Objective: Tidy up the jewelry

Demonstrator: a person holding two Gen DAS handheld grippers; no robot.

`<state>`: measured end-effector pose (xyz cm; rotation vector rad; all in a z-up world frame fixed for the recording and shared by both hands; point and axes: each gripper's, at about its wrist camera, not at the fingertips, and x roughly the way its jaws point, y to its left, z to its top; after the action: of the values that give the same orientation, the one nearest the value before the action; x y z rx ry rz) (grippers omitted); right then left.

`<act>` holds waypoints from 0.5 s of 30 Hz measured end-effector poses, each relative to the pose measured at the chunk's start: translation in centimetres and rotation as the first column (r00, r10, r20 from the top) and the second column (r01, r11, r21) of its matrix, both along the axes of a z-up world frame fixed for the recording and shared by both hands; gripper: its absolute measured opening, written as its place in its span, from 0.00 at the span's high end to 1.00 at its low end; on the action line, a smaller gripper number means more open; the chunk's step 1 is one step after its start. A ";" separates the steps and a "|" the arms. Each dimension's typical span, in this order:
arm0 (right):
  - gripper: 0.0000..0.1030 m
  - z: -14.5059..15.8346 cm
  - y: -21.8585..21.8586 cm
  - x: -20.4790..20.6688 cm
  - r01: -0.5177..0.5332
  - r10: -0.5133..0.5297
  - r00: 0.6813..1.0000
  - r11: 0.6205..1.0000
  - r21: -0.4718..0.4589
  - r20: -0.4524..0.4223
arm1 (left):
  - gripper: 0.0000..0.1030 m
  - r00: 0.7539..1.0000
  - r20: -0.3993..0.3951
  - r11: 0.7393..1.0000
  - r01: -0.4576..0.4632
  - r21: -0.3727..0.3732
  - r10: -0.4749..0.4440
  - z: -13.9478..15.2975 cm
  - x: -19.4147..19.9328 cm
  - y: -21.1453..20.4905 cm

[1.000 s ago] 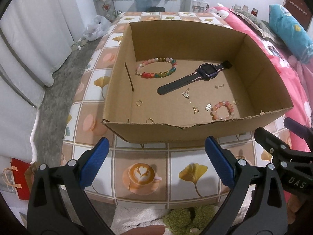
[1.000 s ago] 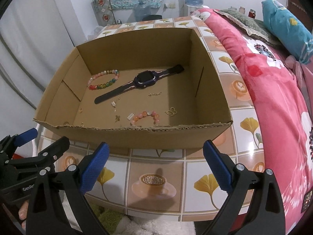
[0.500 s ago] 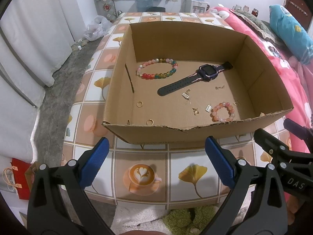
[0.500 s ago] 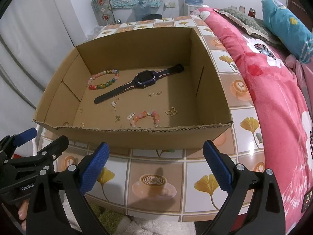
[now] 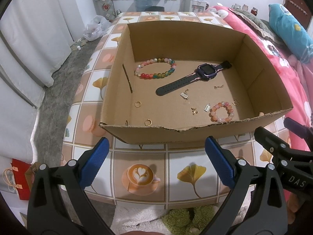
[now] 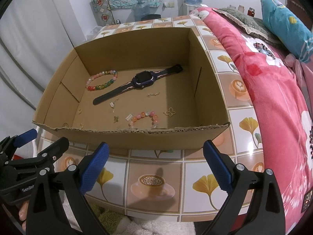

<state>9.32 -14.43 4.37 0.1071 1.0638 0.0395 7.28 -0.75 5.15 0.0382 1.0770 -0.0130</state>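
Table [image 5: 199,159]: tiled cloth, carries the cardboard box [image 5: 260,82].
Left gripper [image 5: 156,160]: jaws wide, empty, before the box's near wall.
Right gripper [image 6: 155,161]: jaws wide, empty, same side of the box.
Watch [image 5: 195,77]: mid-floor of the box.
Multicolour bracelet [image 5: 155,68]: box's far left.
Pink bracelet [image 5: 222,112]: by the box's near wall.
Rings, charms: scattered on the box floor, between these.
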 end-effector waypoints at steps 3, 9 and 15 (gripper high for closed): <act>0.09 0.0 0.0 0.0 0.001 -0.001 1.000 1.000 0.001 -0.001 | 0.08 1.000 0.000 1.000 0.000 0.001 0.000 0.0 0.0 0.0; 0.09 -0.2 0.0 0.0 0.004 -0.004 1.000 1.000 0.002 -0.006 | 0.08 1.000 -0.002 1.000 0.000 0.001 0.000 -0.1 0.0 0.0; 0.09 -0.2 0.0 0.0 0.005 -0.005 1.000 1.000 0.005 -0.006 | 0.08 1.000 -0.001 1.000 0.000 0.001 0.000 -0.1 0.1 0.0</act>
<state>9.31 -14.48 4.19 0.1144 1.0695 0.0371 7.33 -0.79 5.06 0.0389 1.0784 -0.0124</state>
